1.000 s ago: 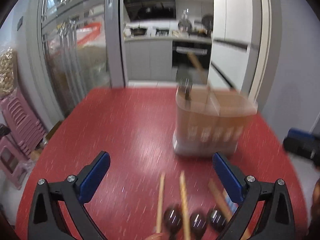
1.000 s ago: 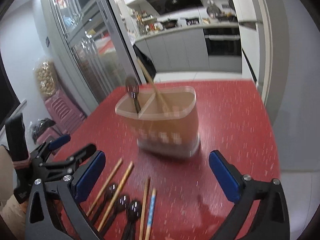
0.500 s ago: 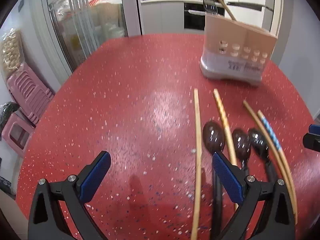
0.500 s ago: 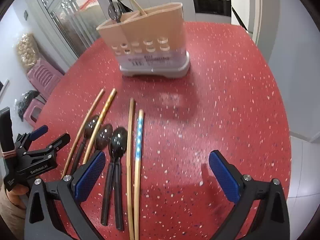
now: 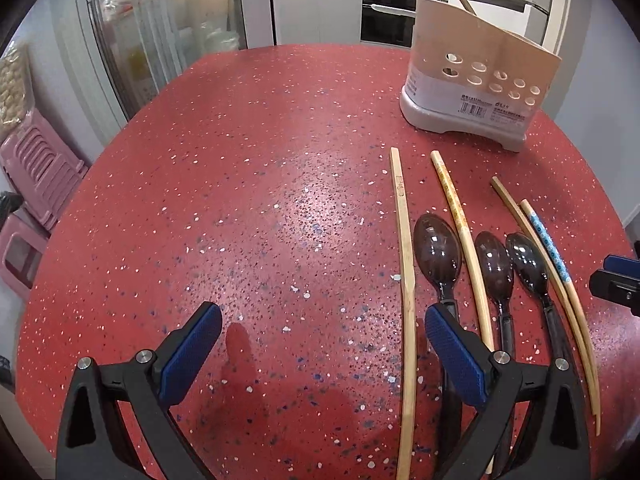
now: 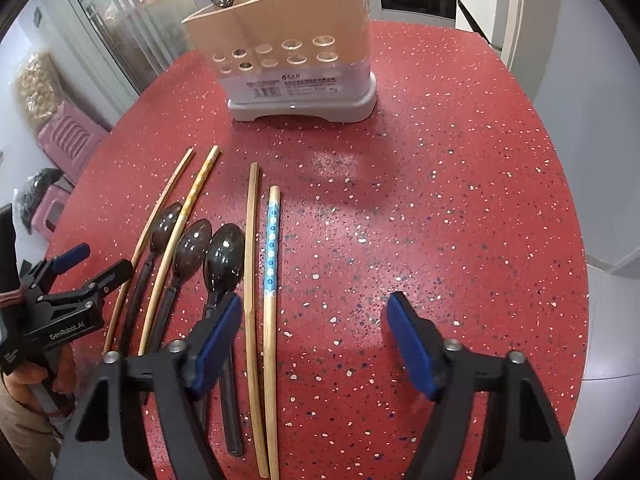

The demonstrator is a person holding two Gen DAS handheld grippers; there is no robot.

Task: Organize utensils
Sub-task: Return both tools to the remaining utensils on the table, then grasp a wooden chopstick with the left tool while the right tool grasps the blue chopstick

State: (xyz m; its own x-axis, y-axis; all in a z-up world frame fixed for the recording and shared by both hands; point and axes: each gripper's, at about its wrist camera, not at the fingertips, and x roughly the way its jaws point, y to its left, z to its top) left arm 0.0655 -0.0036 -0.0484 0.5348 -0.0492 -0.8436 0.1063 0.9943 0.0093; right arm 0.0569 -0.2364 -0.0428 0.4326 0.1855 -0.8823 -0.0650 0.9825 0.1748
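Beyond both empty, wide-set grippers, holder contains one spoon and chopstick; seven utensils await on worktop.

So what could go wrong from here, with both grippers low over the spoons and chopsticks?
1. The chopsticks and spoons lie close together, so the right gripper, whose jaws have just been closing on nothing, may catch two pieces.
2. The left gripper is open beside a spoon with chopsticks on both sides; it may push them aside.
3. The holder has compartments; a piece may go into the wrong one.
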